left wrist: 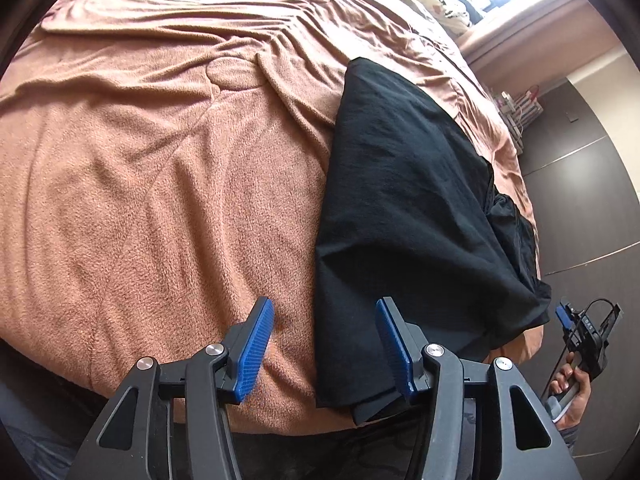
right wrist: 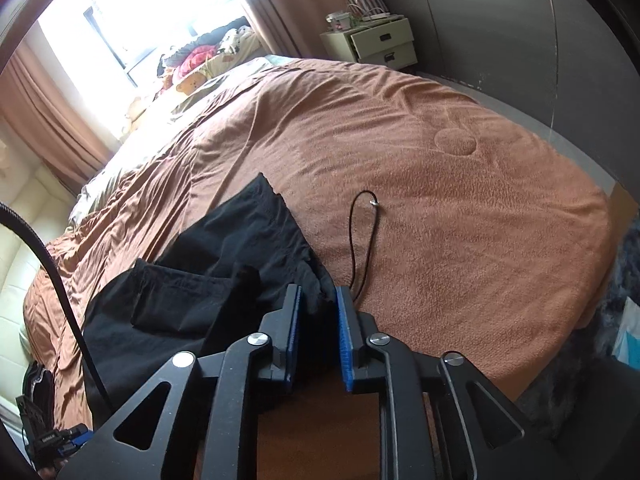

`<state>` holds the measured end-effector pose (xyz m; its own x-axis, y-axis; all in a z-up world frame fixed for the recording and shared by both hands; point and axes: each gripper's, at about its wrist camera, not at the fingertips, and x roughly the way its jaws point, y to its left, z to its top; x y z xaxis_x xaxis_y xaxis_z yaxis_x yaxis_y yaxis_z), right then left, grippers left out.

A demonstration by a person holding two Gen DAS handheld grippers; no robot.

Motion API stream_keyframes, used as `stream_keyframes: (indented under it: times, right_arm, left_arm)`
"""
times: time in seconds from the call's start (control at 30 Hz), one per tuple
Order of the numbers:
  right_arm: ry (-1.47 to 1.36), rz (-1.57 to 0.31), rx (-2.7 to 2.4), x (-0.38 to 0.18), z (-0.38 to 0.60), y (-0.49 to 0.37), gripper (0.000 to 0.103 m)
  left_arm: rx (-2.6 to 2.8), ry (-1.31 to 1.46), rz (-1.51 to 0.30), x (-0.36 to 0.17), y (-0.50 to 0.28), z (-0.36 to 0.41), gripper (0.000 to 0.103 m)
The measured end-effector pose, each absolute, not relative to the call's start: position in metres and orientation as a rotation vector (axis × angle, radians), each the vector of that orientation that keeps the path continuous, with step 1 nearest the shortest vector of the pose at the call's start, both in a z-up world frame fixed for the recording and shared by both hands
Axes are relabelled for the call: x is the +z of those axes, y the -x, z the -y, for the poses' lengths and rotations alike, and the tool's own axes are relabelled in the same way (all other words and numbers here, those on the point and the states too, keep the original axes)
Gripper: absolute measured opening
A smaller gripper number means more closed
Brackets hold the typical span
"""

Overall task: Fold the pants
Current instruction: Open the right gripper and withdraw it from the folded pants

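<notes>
Black pants (left wrist: 408, 200) lie folded on the brown fleece blanket (left wrist: 160, 180) near the bed's right edge. My left gripper (left wrist: 324, 304) hovers open over their near left edge, one pad above the blanket and the other above the black cloth. In the right wrist view the pants (right wrist: 224, 264) lie bunched at the left. My right gripper (right wrist: 318, 292) has its jaws a little apart, with a fold of black cloth lying loose between the tips. A black drawstring (right wrist: 354, 240) with a metal tip loops out onto the blanket. A hand (left wrist: 568, 384) holds the right gripper (left wrist: 564, 316) off the bed's corner.
Pillows and stuffed toys (right wrist: 192, 68) are piled at the head of the bed under a bright window. A cream nightstand (right wrist: 380, 40) with a basket stands by a dark wardrobe wall (right wrist: 500, 40). A cream sofa (right wrist: 16, 240) is at the left. The blanket stretches wide beyond the pants.
</notes>
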<state>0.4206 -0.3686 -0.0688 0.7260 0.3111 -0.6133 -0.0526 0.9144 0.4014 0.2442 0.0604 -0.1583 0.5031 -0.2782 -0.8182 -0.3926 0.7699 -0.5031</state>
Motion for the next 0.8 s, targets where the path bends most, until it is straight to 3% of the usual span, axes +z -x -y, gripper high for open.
stream_keyframes:
  times: [0.1,0.8]
  right_arm:
    - [-0.355,-0.699,0.193,-0.054,0.371,-0.425,0.044]
    - [0.031,-0.841,0.543,-0.057,0.221,-0.495,0.044]
  left_arm:
    - [0.088,0.728,-1.050,-0.155,-0.245,-0.064,0.058]
    - [0.146,0.781,-1.019,-0.163,-0.237,-0.085,0.058]
